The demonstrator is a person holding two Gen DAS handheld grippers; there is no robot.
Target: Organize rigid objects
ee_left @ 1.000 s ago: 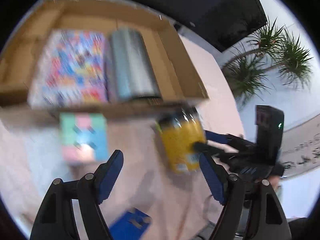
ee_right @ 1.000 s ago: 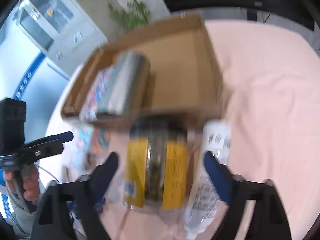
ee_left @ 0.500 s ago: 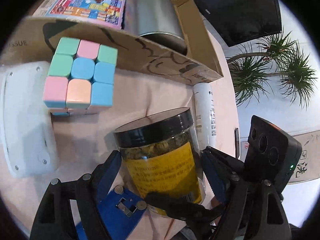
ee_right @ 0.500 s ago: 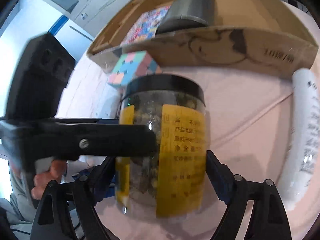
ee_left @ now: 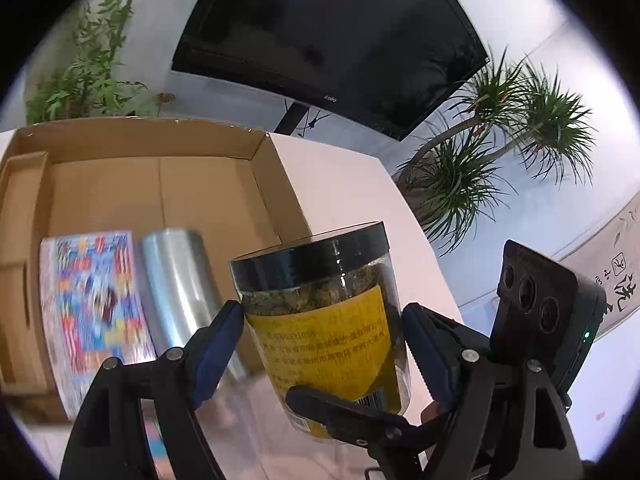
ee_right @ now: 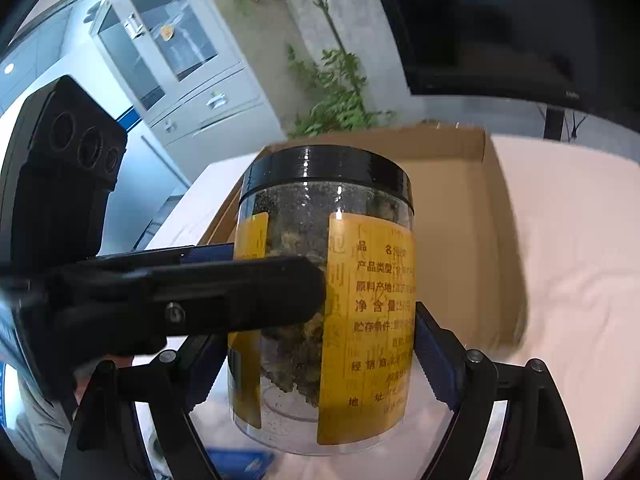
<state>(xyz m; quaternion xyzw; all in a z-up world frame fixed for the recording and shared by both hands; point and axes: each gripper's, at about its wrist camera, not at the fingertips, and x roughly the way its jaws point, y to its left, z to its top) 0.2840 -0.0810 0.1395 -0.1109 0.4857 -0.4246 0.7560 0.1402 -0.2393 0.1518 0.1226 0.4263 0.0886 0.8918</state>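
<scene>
Left wrist view: open brown cardboard box (ee_left: 160,184) on the pink table, holding a colourful printed flat pack (ee_left: 94,300) beside a silver metal cylinder (ee_left: 180,292). Clear plastic jar with black lid and yellow label (ee_left: 324,332) is airborne, near the box's right wall. Both the left gripper (ee_left: 322,344) and right gripper (ee_right: 320,356) are clamped on the jar's midsection. Jar looks rigid, light and smooth-walled, so likely slippery; grip on the label band, below the lid.
</scene>
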